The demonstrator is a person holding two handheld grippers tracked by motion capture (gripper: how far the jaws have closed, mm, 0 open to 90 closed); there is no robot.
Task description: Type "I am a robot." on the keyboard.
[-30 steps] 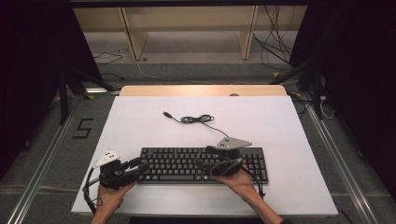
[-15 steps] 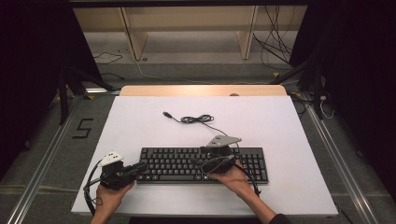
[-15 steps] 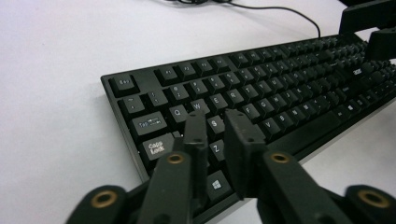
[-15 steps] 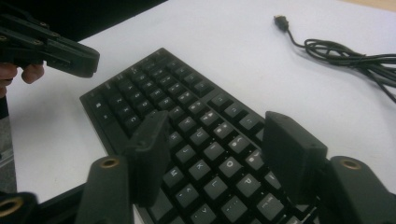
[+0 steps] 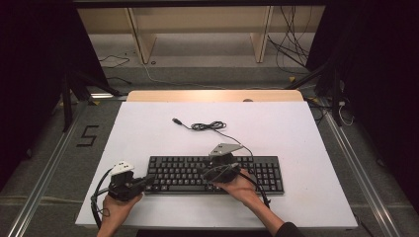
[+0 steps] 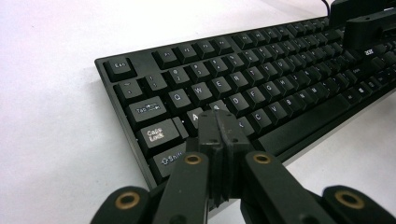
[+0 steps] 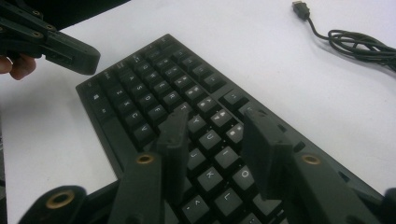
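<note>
High view: right gripper (image 5: 221, 173) shifted left over black plastic keyboard (image 5: 257, 165), jaws closing, parted, empty; left gripper (image 5: 142, 181) closed, empty.

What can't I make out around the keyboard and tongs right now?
- Left gripper view: closed left tongs cover keys beside A on the black plastic keyboard.
- Right gripper view: right tongs, just closing on nothing, hide keys beneath.
- High view: key legends too small; black USB cable passes behind the grey plate.

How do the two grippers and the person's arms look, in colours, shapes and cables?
Both grippers, left gripper and right gripper, are black, with flat black jaws and brass-coloured rivets. The right one carries a grey three-cornered plate, the left a small white block. A black cable loops from the left. A dark sleeve covers the right arm.
</note>
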